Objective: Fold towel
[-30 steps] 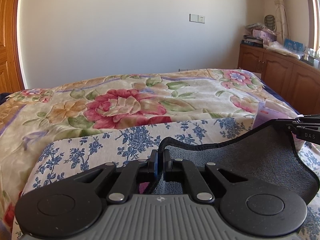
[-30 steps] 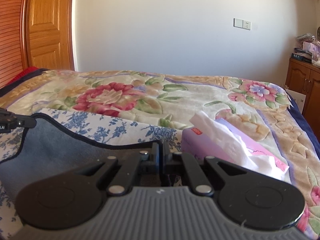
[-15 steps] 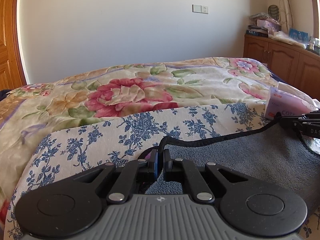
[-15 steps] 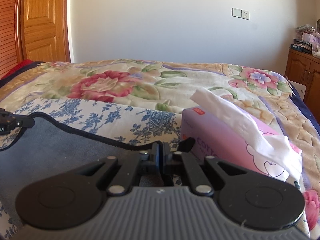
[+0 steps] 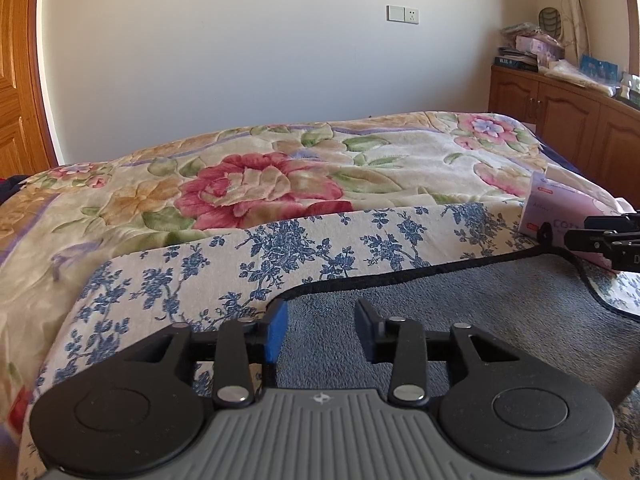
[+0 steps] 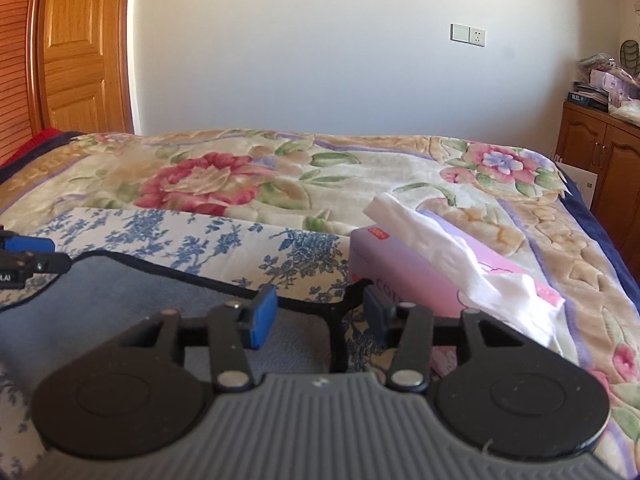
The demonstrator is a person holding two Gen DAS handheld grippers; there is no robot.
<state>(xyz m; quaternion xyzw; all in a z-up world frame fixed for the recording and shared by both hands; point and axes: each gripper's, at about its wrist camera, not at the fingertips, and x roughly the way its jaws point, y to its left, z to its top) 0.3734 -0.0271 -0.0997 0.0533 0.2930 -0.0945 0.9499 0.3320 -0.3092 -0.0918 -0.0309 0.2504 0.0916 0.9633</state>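
Observation:
The grey-blue towel [image 5: 460,300] with a black hem lies flat on a blue-flowered white cloth [image 5: 320,248] on the bed. My left gripper [image 5: 322,330] is open, its jaws spread over the towel's far left corner, holding nothing. My right gripper [image 6: 318,318] is open over the towel's [image 6: 132,292] far right corner, where the black hem lies between the jaws. Each gripper shows at the edge of the other's view, the right one in the left wrist view [image 5: 600,240] and the left one in the right wrist view [image 6: 28,254].
A pink tissue box [image 6: 424,276] with a tissue sticking out stands just right of the towel's corner, close to my right gripper. The flowered blanket [image 5: 280,184] covers the bed. A wooden cabinet [image 5: 560,128] stands at the right, a wooden door [image 6: 76,48] at the left.
Both grippers lowered the towel's far edge onto the flowered cloth and opened, letting go of the corners. The towel now lies flat.

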